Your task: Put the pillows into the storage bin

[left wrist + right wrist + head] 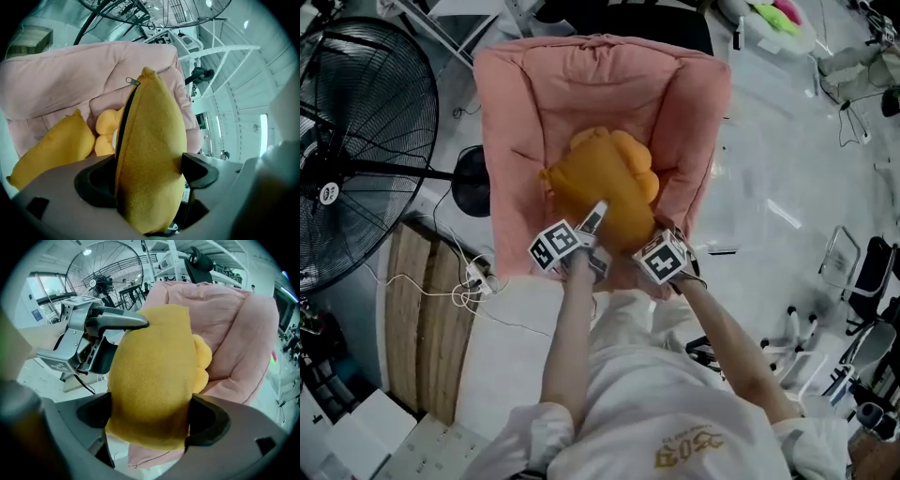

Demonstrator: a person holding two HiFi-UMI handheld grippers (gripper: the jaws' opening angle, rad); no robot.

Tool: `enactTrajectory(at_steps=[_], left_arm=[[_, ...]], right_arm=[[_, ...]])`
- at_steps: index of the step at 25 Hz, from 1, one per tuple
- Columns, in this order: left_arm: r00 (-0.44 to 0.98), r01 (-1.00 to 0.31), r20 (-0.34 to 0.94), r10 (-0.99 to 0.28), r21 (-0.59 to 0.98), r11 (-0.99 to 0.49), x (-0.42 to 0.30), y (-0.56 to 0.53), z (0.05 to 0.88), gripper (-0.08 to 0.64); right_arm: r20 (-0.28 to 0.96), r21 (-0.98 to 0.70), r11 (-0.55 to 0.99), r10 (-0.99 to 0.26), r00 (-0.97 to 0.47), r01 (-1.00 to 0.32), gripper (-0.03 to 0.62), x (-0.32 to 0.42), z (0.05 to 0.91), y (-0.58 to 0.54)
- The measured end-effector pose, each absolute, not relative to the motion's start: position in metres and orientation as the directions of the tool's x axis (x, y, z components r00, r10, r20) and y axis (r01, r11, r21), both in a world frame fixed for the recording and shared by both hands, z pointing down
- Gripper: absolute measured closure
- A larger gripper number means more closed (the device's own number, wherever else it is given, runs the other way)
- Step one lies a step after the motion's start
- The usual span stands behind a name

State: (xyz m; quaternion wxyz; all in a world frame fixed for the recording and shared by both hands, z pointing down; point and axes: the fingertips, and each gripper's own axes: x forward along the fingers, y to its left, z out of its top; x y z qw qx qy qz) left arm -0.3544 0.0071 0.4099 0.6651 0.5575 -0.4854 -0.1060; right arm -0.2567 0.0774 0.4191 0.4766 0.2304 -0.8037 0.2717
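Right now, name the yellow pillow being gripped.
The zippered yellow pillow, clamped by left gripper and right gripper; the flower pillow and plain pillow lie in the pink bin.

1. Shirt (pixel 675 412): yellow print (pixel 680 457) near the bottom edge of the head view, too small to read.
2. Fan (pixel 366 103): round sticker (pixel 328 192), print illegible.
3. Cube at left (pixel 555 246), cube at right (pixel 664 257): black-and-white square codes, no letters.

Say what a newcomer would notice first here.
A mustard-yellow pillow is clamped by both the left gripper and the right gripper, in front of the pink cushioned chair at centre. A second yellow pillow lies on its seat. A large black fan stands at left.
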Motion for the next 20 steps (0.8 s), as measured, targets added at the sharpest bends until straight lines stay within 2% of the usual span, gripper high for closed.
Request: enactTrajectory(at_steps=[20], left_arm=[[0.605,-0.452,0.486,-0.631,0.862,0.231,-0.251,0.003,0.38,0.123]], right_arm=[[0.876,-0.184,0.655,-0.229,-0.424,-0.733,0.086,-0.164,0.397,0.086]])
